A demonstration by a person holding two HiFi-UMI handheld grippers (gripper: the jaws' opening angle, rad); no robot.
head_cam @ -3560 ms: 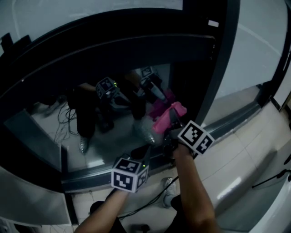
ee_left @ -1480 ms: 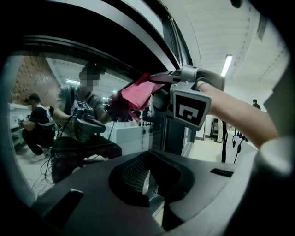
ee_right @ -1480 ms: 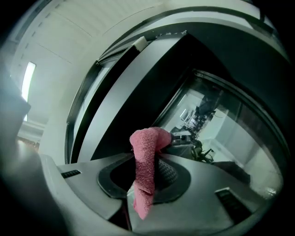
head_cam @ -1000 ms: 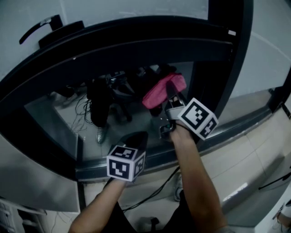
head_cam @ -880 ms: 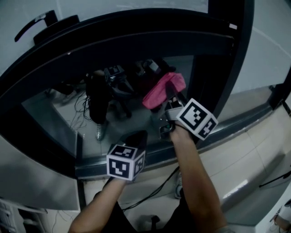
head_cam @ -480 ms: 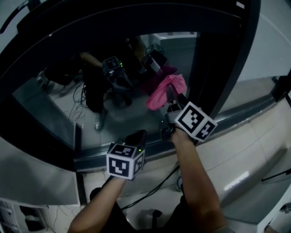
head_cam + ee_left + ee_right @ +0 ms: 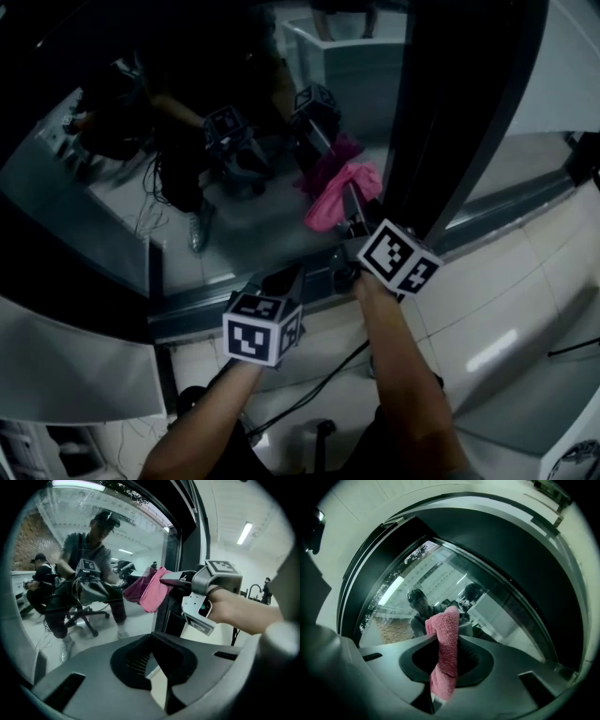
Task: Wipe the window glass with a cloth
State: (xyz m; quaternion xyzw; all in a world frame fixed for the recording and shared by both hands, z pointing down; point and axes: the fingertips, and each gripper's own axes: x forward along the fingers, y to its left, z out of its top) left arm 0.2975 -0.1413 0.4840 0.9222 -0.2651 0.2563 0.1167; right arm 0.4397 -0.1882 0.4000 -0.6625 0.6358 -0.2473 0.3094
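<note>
A pink cloth (image 7: 342,192) is pinched in my right gripper (image 7: 352,214), which is shut on it. The cloth's free end lies against the window glass (image 7: 234,211), close to the dark upright frame post (image 7: 450,131); its reflection meets it. In the right gripper view the pink cloth (image 7: 445,648) runs up between the jaws toward the window glass (image 7: 440,569). My left gripper (image 7: 286,279) hangs lower, near the bottom sill (image 7: 202,309), shut with nothing in it. The left gripper view shows the pink cloth (image 7: 149,590) and the right gripper (image 7: 171,577) ahead to the right.
The glass mirrors a person, both grippers and an office chair (image 7: 82,616). A black cable (image 7: 314,392) crosses the tiled floor below my arms. A pale panel (image 7: 66,370) sits at lower left and a light ledge (image 7: 511,202) runs right of the post.
Over the earlier frames the right gripper moved the cloth up the glass, staying beside the frame post. The head view has shifted, showing more floor. The left gripper stays low by the sill.
</note>
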